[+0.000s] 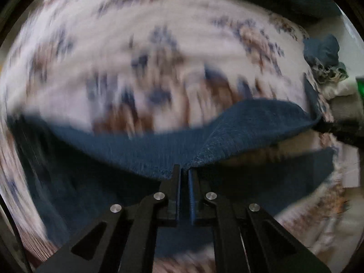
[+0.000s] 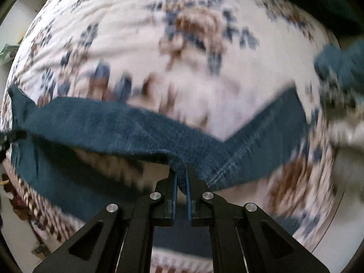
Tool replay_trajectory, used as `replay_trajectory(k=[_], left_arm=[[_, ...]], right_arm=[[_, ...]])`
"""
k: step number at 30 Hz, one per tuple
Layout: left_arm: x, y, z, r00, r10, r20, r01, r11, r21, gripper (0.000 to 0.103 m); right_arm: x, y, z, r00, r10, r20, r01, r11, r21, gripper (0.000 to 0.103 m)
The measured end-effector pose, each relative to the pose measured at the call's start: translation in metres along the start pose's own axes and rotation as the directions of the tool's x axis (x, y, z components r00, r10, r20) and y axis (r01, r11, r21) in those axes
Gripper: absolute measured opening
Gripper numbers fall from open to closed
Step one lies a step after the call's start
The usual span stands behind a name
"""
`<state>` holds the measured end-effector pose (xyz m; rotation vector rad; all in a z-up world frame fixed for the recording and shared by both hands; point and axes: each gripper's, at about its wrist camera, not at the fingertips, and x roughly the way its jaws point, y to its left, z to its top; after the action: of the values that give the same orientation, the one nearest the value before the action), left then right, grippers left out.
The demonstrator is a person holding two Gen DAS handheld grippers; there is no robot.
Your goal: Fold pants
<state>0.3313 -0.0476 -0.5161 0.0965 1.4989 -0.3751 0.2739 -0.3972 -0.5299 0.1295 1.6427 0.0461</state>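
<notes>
Currently, axis: the pants (image 1: 250, 122) (image 2: 109, 125) hang as a band running left to right across both wrist views, stretched between the two grippers, long axis roughly crosswise to the fingers.
Position: held up above the bedspread (image 1: 136, 56) (image 2: 193, 79); a lower layer of the same cloth sags beneath the raised band, toward the near edge of the bedspread.
Left gripper (image 1: 184, 170): jaws nearly together, pinching a fold of the pants at the tips; cloth fans upward and rightward from the pinch.
Right gripper (image 2: 181, 173): jaws close with a narrow gap, clamped on a bunched edge of the pants; a stitched seam (image 2: 229, 166) lies just right of the tips.
Look of pants: dark blue, denim-like, fuzzy matte face; double rows of pale stitching along the seam; far end in the right view rises to a pointed corner at the left edge.
Fingers: black, angular linkage arms with round silver pins; blue ribbed pad faces on the inner sides.
Bedspread: white ground, blue and brown floral print, soft wrinkles; heavily motion-blurred in both views.
Other: a crumpled dark blue garment (image 1: 323, 50) (image 2: 341, 63) lies near the right edge of the bedspread, well apart from the held pants.
</notes>
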Motion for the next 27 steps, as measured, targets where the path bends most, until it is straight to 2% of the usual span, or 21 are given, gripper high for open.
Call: replay_trajectory(k=[2,3,7,10,13,15,16,18,19,20,21,23,25,27], left_arm=[[0.016,0.002,-0.044,0.997,-0.029,-0.067,0.023,0.996,-0.083,0.003],[0.026,0.004,-0.06,0.995,-0.034,-0.099,0.023,0.993,-0.116,0.002],[0.081,0.02,-0.113,0.976,-0.049,-0.21,-0.006,0.967,-0.253,0.001],[0.084,0.021,-0.121,0.978,-0.051,-0.2,-0.008,0.959,-0.283,0.001],[0.062,0.013,-0.114,0.989,-0.018,-0.146,-0.021,0.964,-0.265,0.003],[0.046,0.012,-0.108,0.992,-0.02,-0.122,-0.016,0.957,-0.288,0.004],[0.04,0.013,-0.103,0.993,-0.022,-0.112,-0.013,0.952,-0.305,0.006],[0.025,0.011,-0.092,0.996,0.001,-0.085,-0.029,0.946,-0.322,0.022],[0.019,0.011,-0.092,0.997,0.007,-0.076,-0.032,0.943,-0.331,0.035],[0.011,0.008,-0.087,0.998,0.007,-0.064,-0.028,0.939,-0.343,0.046],[0.008,0.003,-0.082,0.998,0.029,-0.061,-0.048,0.94,-0.337,0.051],[0.004,-0.01,-0.068,0.997,0.061,-0.047,-0.073,0.951,-0.299,0.075],[0.006,-0.03,-0.05,0.992,0.122,-0.02,-0.123,0.96,-0.25,0.078],[0.011,-0.045,-0.032,0.985,0.172,0.004,-0.168,0.964,-0.205,0.082]], right_arm=[[0.028,0.003,-0.027,0.998,0.032,-0.059,-0.029,0.999,0.046,0.007],[0.043,0.004,-0.048,0.996,0.024,-0.088,-0.018,0.998,0.062,0.007],[0.081,0.008,-0.087,0.993,0.007,-0.122,0.004,0.995,0.096,0.007],[0.093,0.01,-0.099,0.993,-0.003,-0.115,0.016,0.994,0.109,0.007],[0.099,0.014,-0.11,0.993,-0.026,-0.115,0.036,0.995,0.088,0.007],[0.094,0.019,-0.114,0.992,-0.024,-0.125,0.034,0.996,0.078,0.012],[0.087,0.02,-0.118,0.992,-0.011,-0.125,0.022,0.996,0.085,0.019],[0.071,0.021,-0.115,0.994,0.051,-0.098,-0.037,0.99,0.139,0.05],[0.055,0.017,-0.121,0.991,0.118,-0.061,-0.103,0.974,0.199,0.078],[0.047,0.014,-0.124,0.988,0.149,-0.037,-0.136,0.964,0.23,0.093],[0.032,0.008,-0.13,0.982,0.188,0.01,-0.183,0.94,0.286,0.093],[0.015,-0.004,-0.134,0.979,0.194,0.063,-0.203,0.912,0.356,0.093],[0.001,-0.024,-0.13,0.985,0.126,0.116,-0.164,0.891,0.422,0.093],[-0.005,-0.039,-0.104,0.991,0.066,0.118,-0.112,0.89,0.443,0.093]])
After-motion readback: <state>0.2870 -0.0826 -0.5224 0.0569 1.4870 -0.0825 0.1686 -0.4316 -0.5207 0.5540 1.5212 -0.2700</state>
